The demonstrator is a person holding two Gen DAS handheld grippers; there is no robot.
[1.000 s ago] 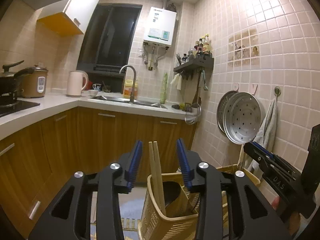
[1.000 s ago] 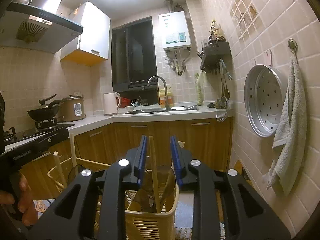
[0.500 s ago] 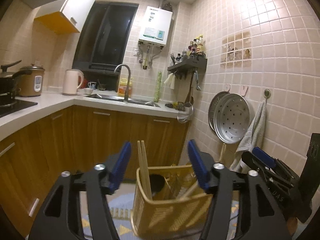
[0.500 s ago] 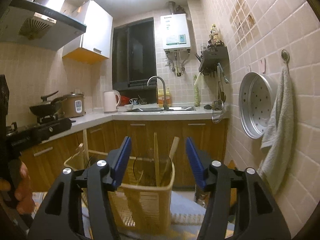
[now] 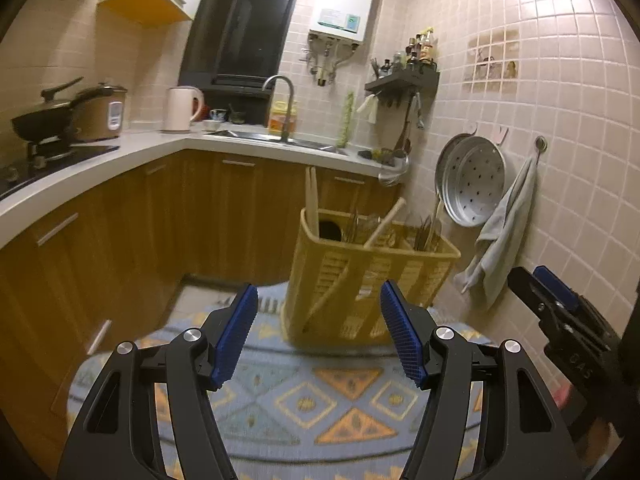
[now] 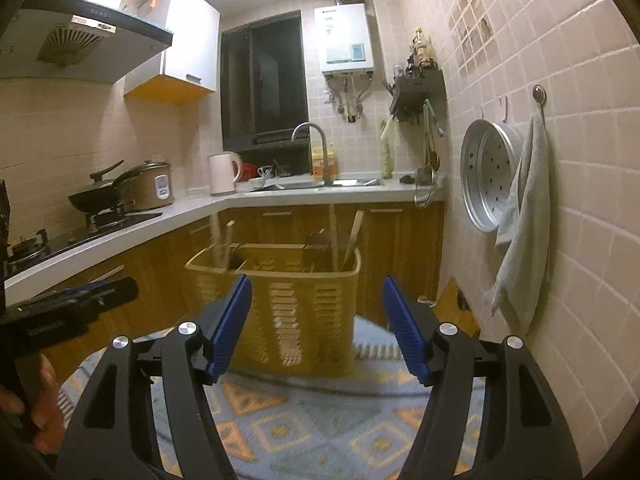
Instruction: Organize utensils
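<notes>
A yellow slatted utensil basket (image 5: pixel 372 280) stands on the patterned cloth (image 5: pixel 304 400). It also shows in the right wrist view (image 6: pixel 288 300). Wooden chopsticks (image 5: pixel 312 204) stand upright in its left compartment. A wooden handle (image 5: pixel 384 220) and metal utensils (image 5: pixel 426 232) lean in the other compartments. My left gripper (image 5: pixel 316 332) is open and empty, in front of the basket. My right gripper (image 6: pixel 316 324) is open and empty, in front of the basket too. The right gripper shows at the right edge of the left wrist view (image 5: pixel 560 320).
A white L-shaped counter (image 5: pixel 120 160) with wooden cabinets runs along the left and back. It holds a pan, rice cooker (image 5: pixel 100 114), kettle (image 5: pixel 180 108) and sink tap (image 5: pixel 280 104). A steamer tray (image 5: pixel 472 180) and towel (image 5: pixel 504 236) hang on the right tiled wall.
Both grippers opened wide, let go of the chopsticks in the basket and drew back from it. The basket now sits farther ahead, with the cloth in view.
</notes>
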